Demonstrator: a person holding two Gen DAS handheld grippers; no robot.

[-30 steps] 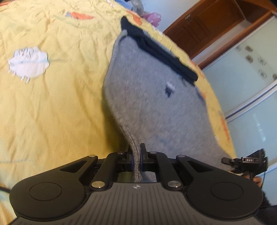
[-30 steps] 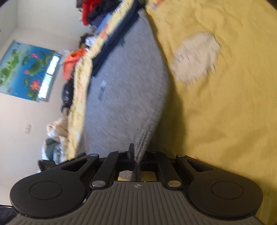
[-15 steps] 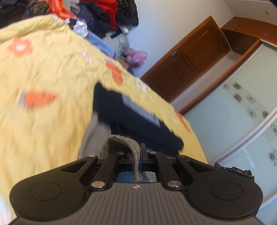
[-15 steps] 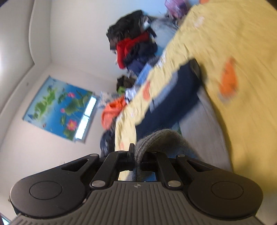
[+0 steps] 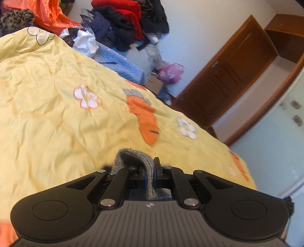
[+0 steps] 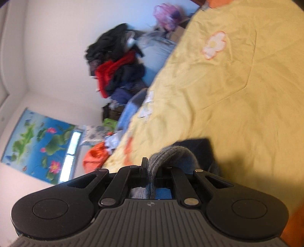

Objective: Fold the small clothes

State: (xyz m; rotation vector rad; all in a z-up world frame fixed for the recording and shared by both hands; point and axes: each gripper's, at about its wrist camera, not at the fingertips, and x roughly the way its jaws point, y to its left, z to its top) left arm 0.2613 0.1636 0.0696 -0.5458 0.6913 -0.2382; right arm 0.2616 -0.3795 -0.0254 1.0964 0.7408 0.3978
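We found the left hand-held gripper (image 5: pixel 149 173) closed on the ribbed grey hem of a small grey knitted garment (image 5: pixel 133 159). The fabric was pinched between its fingers and arched over to the left of the jaws, with more of it showing below the fingers. The right hand-held gripper (image 6: pixel 152 172) was likewise clamped on a ribbed grey edge of the same garment (image 6: pixel 171 153), which looped over to the right of its jaws. A dark navy part of the garment (image 6: pixel 201 150) lay just beyond that loop, against the bedspread.

In both views the garment was visible only at the grippers; how the rest of it lay, we could not tell.

The garment sat over a bed covered by a yellow bedspread (image 5: pixel 57 117) printed with white flowers and an orange carrot (image 5: pixel 148 121). Beyond the far edge of the bed we noted a pile of clothes (image 5: pixel 129 22) in black, red and navy, an orange plastic bag (image 5: pixel 51 15) and a light blue towel-like cloth (image 5: pixel 121 64). A brown wooden door (image 5: pixel 224 85) stood to the right in the left wrist view. A poster of lotus flowers (image 6: pixel 39 144) hung on the wall in the right wrist view. The right wrist view was somewhat blurred.
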